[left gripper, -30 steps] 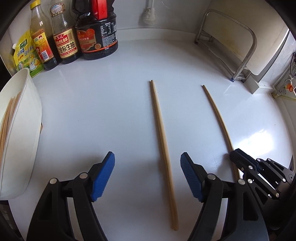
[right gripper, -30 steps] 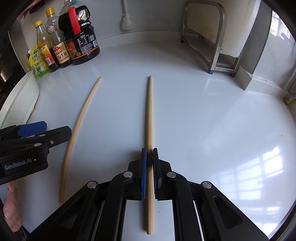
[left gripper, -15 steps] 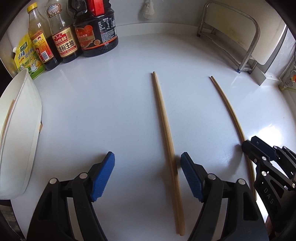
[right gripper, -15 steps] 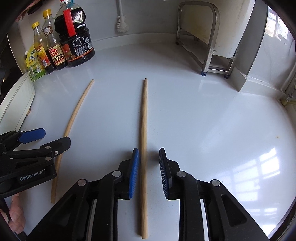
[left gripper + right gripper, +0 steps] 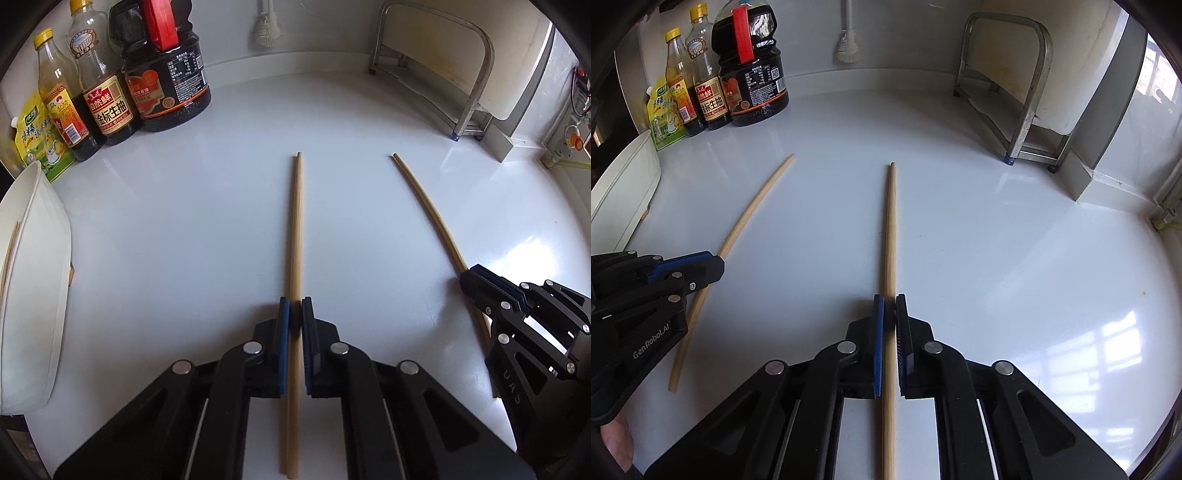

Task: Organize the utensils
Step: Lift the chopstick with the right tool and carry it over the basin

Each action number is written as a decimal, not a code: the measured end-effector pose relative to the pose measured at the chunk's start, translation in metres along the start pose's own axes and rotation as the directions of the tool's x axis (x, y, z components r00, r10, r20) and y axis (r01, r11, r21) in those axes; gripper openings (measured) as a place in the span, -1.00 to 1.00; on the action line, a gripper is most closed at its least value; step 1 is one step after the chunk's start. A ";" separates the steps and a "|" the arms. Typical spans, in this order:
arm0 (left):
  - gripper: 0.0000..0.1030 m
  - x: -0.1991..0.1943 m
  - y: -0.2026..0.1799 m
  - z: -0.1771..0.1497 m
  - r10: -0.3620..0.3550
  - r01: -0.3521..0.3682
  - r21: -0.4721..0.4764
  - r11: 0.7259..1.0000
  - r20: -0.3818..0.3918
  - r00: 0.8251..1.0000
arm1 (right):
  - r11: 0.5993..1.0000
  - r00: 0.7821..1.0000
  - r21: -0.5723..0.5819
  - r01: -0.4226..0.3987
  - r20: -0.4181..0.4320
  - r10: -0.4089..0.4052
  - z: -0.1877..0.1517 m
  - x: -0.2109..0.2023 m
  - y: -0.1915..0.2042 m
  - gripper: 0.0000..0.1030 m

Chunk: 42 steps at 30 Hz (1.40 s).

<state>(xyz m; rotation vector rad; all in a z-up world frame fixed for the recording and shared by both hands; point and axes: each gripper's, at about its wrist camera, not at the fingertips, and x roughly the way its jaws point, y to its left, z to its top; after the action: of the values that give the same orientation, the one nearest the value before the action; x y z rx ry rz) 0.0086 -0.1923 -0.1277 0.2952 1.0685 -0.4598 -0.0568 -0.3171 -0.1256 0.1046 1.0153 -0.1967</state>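
Observation:
Two wooden chopsticks lie lengthwise on the white counter. My left gripper [image 5: 294,308] is shut on the left chopstick [image 5: 296,229], which runs between its blue pads. My right gripper [image 5: 889,304] is shut on the right chopstick [image 5: 890,229]. In the left wrist view the right gripper [image 5: 480,275] shows at the right, on the right chopstick [image 5: 424,206]. In the right wrist view the left gripper [image 5: 714,260] shows at the left, on the left chopstick [image 5: 753,210]. A white utensil holder [image 5: 33,280] with chopsticks inside stands at the far left.
Sauce and oil bottles [image 5: 162,70] and a yellow pouch [image 5: 37,140] stand at the back left. A metal rack [image 5: 469,74] stands at the back right, with a wall socket [image 5: 572,136] beyond it. A brush [image 5: 846,48] hangs on the back wall.
My left gripper has moved over the left chopstick and closed on it. My right gripper opened half a second ago and has closed on its chopstick again.

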 end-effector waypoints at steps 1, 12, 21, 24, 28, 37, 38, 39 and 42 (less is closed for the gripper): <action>-0.86 0.000 0.000 0.000 -0.005 0.005 0.005 1.000 -0.008 1.000 | 1.000 1.000 0.008 -0.007 -0.003 0.007 0.000 0.000 -0.001 -0.88; -0.86 -0.031 0.015 0.003 -0.051 0.052 0.010 0.999 -0.037 0.998 | 0.991 0.997 0.111 -0.080 0.003 0.080 0.010 -0.026 -0.003 -0.89; -0.86 -0.095 0.065 0.018 -0.031 0.032 -0.016 0.999 0.053 0.998 | 0.981 0.986 0.106 -0.164 0.047 0.160 0.043 -0.071 0.046 -0.88; -0.86 -0.120 0.092 0.021 -0.022 0.026 -0.044 0.999 0.097 0.995 | 0.978 0.980 0.081 -0.194 0.071 0.189 0.059 -0.083 0.070 -0.88; -0.86 -0.151 0.130 0.025 0.014 -0.001 -0.082 0.997 0.155 0.988 | 0.970 0.967 0.029 -0.239 0.093 0.236 0.081 -0.092 0.107 -0.88; -0.86 -0.164 0.234 0.011 0.150 -0.117 -0.231 0.966 0.133 0.980 | 0.927 0.929 -0.125 -0.354 0.068 0.364 0.119 -0.089 0.216 -0.88; -0.86 -0.162 0.246 0.008 0.162 -0.127 -0.249 0.960 0.122 0.979 | 0.921 0.925 -0.140 -0.364 0.058 0.375 0.123 -0.086 0.228 -0.88; -0.86 -0.159 0.256 0.005 0.171 -0.137 -0.265 0.954 0.111 0.979 | 0.914 0.922 -0.156 -0.374 0.044 0.385 0.126 -0.083 0.241 -0.88; -0.86 -0.150 0.281 -0.003 0.193 -0.160 -0.301 0.940 0.082 0.978 | 0.899 0.915 -0.189 -0.396 0.005 0.404 0.131 -0.074 0.278 -0.89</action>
<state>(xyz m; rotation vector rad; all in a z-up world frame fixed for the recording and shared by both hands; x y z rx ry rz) 0.0858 0.0860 0.0079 0.0988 0.9762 -0.1503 0.0734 -0.0603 0.0044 0.1376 0.9421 0.2712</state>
